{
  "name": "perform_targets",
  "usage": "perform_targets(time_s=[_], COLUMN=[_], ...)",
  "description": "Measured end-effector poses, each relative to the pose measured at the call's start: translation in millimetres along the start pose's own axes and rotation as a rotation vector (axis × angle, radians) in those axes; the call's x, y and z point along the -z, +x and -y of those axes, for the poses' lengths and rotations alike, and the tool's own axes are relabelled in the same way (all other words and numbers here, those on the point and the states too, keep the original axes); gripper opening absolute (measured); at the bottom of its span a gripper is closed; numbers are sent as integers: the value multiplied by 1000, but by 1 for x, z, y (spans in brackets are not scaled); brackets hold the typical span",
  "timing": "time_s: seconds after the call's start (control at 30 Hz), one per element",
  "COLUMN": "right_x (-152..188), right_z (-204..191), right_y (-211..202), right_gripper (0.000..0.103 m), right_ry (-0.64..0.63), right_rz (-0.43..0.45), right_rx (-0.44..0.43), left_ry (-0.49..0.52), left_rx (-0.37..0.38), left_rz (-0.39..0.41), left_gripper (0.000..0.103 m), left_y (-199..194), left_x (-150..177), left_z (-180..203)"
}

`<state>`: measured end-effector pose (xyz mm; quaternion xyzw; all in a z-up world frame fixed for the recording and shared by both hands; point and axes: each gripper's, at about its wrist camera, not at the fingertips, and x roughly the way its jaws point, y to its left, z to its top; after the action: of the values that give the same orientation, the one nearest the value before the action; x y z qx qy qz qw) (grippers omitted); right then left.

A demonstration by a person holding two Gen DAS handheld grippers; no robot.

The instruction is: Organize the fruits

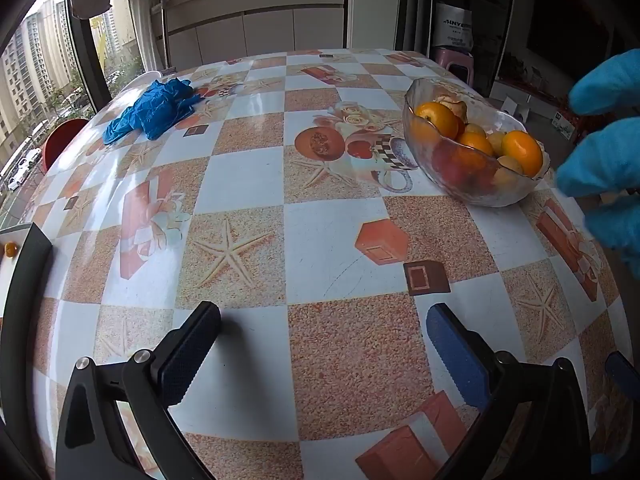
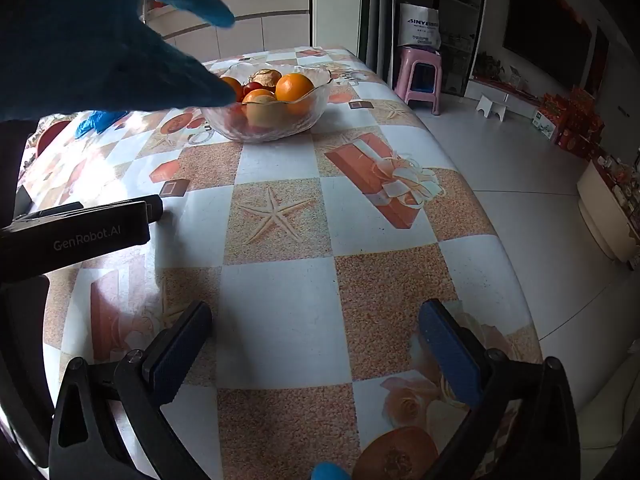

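A clear glass bowl (image 1: pixel 490 197) stands on the table's right side, holding oranges (image 1: pixel 522 152) and several smaller yellow and red fruits. In the right wrist view the same bowl (image 2: pixel 272 133) sits at the far end, with an orange (image 2: pixel 294 86) on top and a red fruit (image 2: pixel 252 87) behind it. My left gripper (image 1: pixel 324 344) hangs open over the bare tablecloth, well short of the bowl. My right gripper (image 2: pixel 316 344) is also open and empty above the cloth. A blue-gloved hand (image 1: pixel 608 148) hovers beside the bowl, and this hand (image 2: pixel 100 52) covers the bowl's left rim.
The table (image 1: pixel 320 248) has a checked cloth printed with starfish and gift boxes. Crumpled blue gloves (image 1: pixel 152 110) lie at the far left. The left gripper's black body (image 2: pixel 80 232) reaches in from the left. A pink stool (image 2: pixel 422 76) stands past the table's right edge (image 2: pixel 496 240).
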<state>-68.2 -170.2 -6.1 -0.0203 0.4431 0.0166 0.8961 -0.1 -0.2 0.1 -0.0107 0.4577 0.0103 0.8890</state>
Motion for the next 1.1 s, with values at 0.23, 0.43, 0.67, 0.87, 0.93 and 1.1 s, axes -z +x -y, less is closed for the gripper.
perform_targets(time_s=[0.23,0.43,0.67,0.87,0.93,1.1], right_x=[0,0,1,1,1,1], right_z=[0,-1,-2,-3,-3,-2], right_y=[0,0,-1,-2,-2,-3], right_gripper=[103,103,103,103,103,103], right_ry=[1,1,1,0,0,0], right_rz=[0,0,0,0,0,0], right_rx=[-1,-1,-1,0,-1,1], left_ry=[0,0,0,0,0,0], left_rx=[0,0,0,0,0,0], left_rz=[0,0,0,0,0,0], left_gripper=[103,103,103,103,103,103], left_y=[0,0,0,0,0,0], left_x=[0,0,0,0,0,0], left_z=[0,0,0,0,0,0])
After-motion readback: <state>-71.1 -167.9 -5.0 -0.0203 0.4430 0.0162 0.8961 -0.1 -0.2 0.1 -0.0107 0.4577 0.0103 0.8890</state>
